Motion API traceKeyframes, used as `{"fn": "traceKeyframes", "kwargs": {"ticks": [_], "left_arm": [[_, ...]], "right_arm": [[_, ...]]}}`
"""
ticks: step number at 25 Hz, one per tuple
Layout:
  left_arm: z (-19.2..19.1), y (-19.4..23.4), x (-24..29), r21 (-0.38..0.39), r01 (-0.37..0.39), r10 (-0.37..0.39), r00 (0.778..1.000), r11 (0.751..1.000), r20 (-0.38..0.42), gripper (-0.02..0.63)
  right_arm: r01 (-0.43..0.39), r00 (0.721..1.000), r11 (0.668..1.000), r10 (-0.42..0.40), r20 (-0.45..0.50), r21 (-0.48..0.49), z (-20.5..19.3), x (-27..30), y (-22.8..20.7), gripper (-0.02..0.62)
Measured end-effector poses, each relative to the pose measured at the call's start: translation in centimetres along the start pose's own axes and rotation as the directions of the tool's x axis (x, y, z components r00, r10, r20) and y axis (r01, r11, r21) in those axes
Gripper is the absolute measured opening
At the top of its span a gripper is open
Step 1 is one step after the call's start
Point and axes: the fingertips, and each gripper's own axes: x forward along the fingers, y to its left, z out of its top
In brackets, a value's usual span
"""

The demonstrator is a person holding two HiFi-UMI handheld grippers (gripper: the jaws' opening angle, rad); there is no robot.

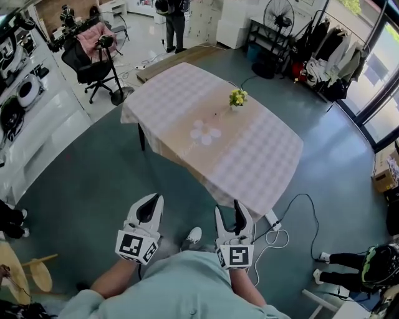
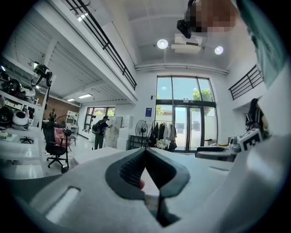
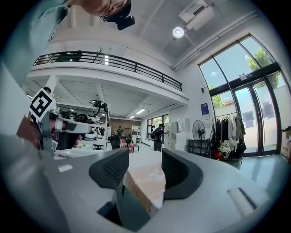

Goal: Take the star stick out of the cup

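Note:
A small cup [image 1: 236,104] holding yellow star-shaped sticks [image 1: 237,96] stands near the far side of a table [image 1: 262,156] covered with a checked cloth. Both grippers hang low near my body, well short of the table's near edge. My left gripper [image 1: 152,200] has its jaws touching at the tips, with nothing between them; the left gripper view [image 2: 145,151] shows the same. My right gripper [image 1: 237,205] is open and empty, and in the right gripper view [image 3: 145,160] the table edge [image 3: 146,181] shows through the gap. The cup is not visible in either gripper view.
White round mats [image 1: 205,132] lie mid-table. A black office chair [image 1: 93,59] stands at the far left, a fan [image 1: 278,14] and clothes rack [image 1: 330,53] at the far right. A power strip with cables [image 1: 274,223] lies on the floor by the table. A person [image 1: 175,22] stands far back.

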Motion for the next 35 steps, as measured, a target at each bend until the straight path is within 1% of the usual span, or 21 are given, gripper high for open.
{"fn": "traceKeyframes", "kwargs": {"ticks": [4, 9, 12, 16, 20, 25, 31, 35], "left_arm": [[0.1, 0.2, 2.6, 0.006, 0.015, -0.015, 1.000, 1.000, -0.011, 0.005], [0.8, 1.0, 6.1, 0.020, 0.021, -0.021, 1.000, 1.000, -0.015, 0.005], [0.7, 1.5, 7.2, 0.028, 0.008, -0.008, 1.000, 1.000, -0.024, 0.005], [-0.1, 1.7, 7.9, 0.026, 0.010, -0.008, 0.998, 1.000, -0.059, 0.005], [-0.3, 1.8, 9.9, 0.023, 0.021, -0.020, 0.998, 1.000, -0.061, 0.005], [-0.9, 2.2, 12.0, 0.047, 0.079, -0.076, 0.995, 0.996, -0.067, 0.005], [0.0, 4.4, 15.8, 0.038, 0.157, -0.155, 0.987, 0.987, -0.047, 0.005], [0.7, 6.2, 18.4, 0.033, 0.201, -0.200, 0.979, 0.979, -0.044, 0.005]], "right_arm": [[0.004, 1.000, 1.000, -0.003, -0.014, 0.012, 0.0, 2.0, -1.4, 0.202], [0.005, 1.000, 1.000, -0.004, -0.005, 0.015, -0.2, 4.8, -3.3, 0.201], [0.002, 1.000, 1.000, -0.002, -0.007, 0.019, -0.2, 6.2, -4.2, 0.199], [0.002, 1.000, 1.000, -0.002, -0.018, 0.017, -0.2, 6.8, -4.4, 0.199], [0.015, 1.000, 0.999, -0.014, -0.026, 0.029, -1.6, 7.5, -5.4, 0.199], [0.054, 0.998, 0.998, -0.053, -0.035, 0.037, -2.4, 8.2, -5.6, 0.199], [0.125, 0.992, 0.991, -0.123, -0.031, 0.056, -2.9, 11.0, -5.9, 0.198], [0.166, 0.985, 0.986, -0.165, -0.046, 0.029, -2.1, 13.7, -6.4, 0.198]]}}
